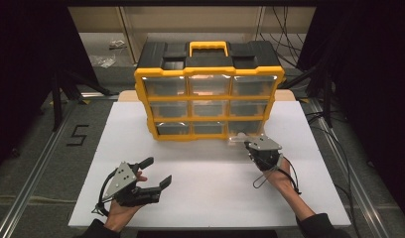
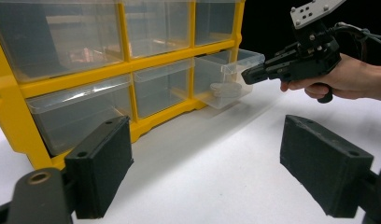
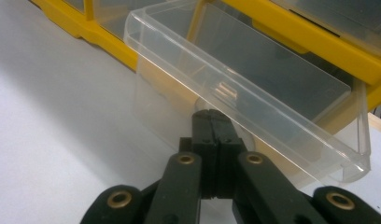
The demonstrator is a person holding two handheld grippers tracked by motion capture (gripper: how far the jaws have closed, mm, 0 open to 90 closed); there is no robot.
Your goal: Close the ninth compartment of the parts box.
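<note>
A yellow and black organizer (image 1: 208, 116) with clear drawers stands at the back of the white board (image 1: 205, 188). Its bottom right drawer (image 1: 238, 136) is pulled partway out. In the left gripper view the drawer (image 2: 212, 70) holds a pale round thing (image 2: 224, 89). My right gripper (image 1: 247, 144) is shut on the pull at that drawer's front. In its own view the right gripper (image 3: 212, 116) has its jaws pressed together under the drawer's (image 3: 254, 88) clear lip. My left gripper (image 1: 157, 171) rests open near the board's front left, empty, well apart from the organizer (image 2: 128, 70).
The other drawers are pushed in. A yellow carry handle (image 1: 208, 47) tops the organizer. Metal rails (image 1: 36, 163) run along both sides of the board, and cables (image 1: 334, 134) lie on the floor at the right. Bare board lies between the two hands.
</note>
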